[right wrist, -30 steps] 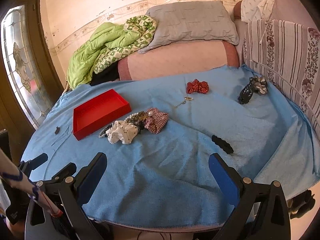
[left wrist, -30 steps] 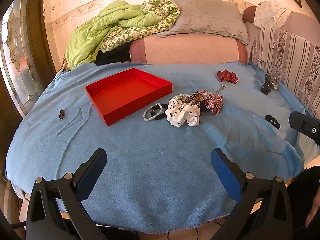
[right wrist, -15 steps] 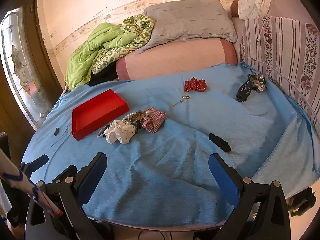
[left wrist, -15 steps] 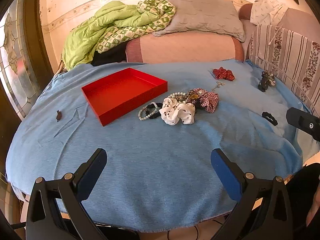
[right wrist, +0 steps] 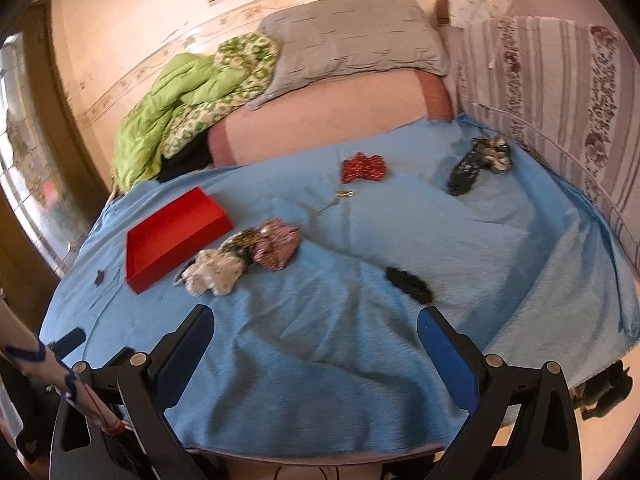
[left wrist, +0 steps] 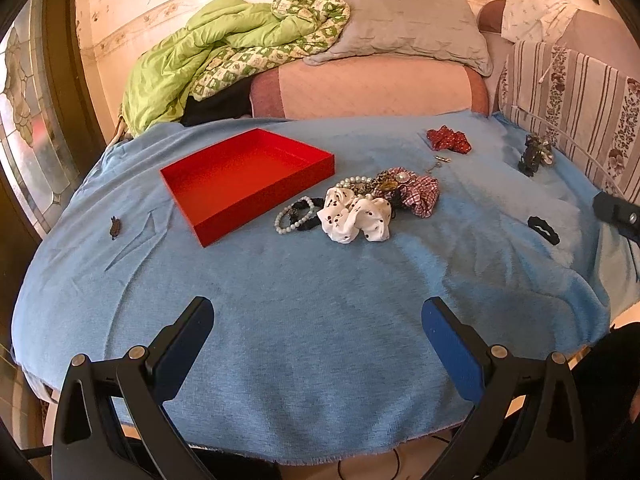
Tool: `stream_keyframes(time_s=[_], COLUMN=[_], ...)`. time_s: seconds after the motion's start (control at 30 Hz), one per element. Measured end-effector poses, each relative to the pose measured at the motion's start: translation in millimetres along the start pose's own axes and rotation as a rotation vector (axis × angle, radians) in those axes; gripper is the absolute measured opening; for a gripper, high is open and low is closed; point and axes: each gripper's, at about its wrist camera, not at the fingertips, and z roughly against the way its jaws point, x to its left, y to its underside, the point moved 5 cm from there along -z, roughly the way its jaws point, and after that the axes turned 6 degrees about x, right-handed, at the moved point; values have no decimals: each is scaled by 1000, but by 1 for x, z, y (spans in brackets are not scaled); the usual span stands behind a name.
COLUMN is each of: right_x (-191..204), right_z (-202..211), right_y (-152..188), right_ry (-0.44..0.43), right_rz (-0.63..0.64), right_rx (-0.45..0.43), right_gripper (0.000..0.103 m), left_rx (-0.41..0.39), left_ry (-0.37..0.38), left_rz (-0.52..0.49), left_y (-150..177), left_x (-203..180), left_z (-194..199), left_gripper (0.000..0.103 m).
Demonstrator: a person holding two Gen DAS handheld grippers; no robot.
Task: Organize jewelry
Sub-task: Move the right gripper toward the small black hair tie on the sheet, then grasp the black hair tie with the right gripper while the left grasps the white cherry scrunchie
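Observation:
An empty red tray [left wrist: 244, 178] [right wrist: 172, 232] lies on the blue cloth [left wrist: 320, 320]. Right of it sits a heap: a white spotted scrunchie [left wrist: 354, 218] [right wrist: 214, 272], bead bracelets [left wrist: 294, 214], a pearl string [left wrist: 354, 181] and a checked scrunchie [left wrist: 420, 194] [right wrist: 278, 246]. Farther off lie a red bow [left wrist: 448, 140] [right wrist: 364, 166], a small gold clip [left wrist: 438, 162] [right wrist: 344, 194], a black hair clip [left wrist: 543, 230] [right wrist: 408, 284], a dark claw clip [left wrist: 534, 154] [right wrist: 478, 160] and a small brown piece [left wrist: 115, 227] [right wrist: 99, 277]. My left gripper [left wrist: 318, 324] and right gripper [right wrist: 316, 330] are open over the near edge, holding nothing.
A pink bolster [left wrist: 372, 88], a grey pillow [left wrist: 404, 28] and a green quilt [left wrist: 208, 48] are piled behind the cloth. A striped floral cushion [right wrist: 560, 92] borders the right side. A stained-glass door [left wrist: 24, 120] stands at the left. A person's sleeve [right wrist: 48, 376] shows at lower left.
Both grippers have edged forward over the cloth. The right wrist view has swung and tilted, now blurred. No object on the cloth has moved.

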Motion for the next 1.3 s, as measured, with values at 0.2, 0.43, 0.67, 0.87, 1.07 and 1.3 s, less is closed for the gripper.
stream_keyframes(time_s=[0.2,0.43,0.67,0.87,1.07,1.3], right_x=[-45,-76,-67,-57,-68,-59], right_z=[-4,-19,-46,-87,-121,-128], right_y=[-9,-12,-12,-18,-16,-15], right_ry=[80,33,2,-7,-2,2], right_rz=[-78,-158,-138,-99,-140,-114], right_rx=[25,94,185,274,339,333], right_gripper=[103,97,94,87,75,14], left_rx=[18,60,91,119,132,130], left_ry=[7,21,31,41,49,96], left_rz=[7,46,57,59,72,81], left_y=[-1,-1,2,6,8,2], left_x=[7,25,28,30,35,34], left_z=[-11,-31,-45,-58,-66,-70], left_gripper=[103,103,103,103,103,103])
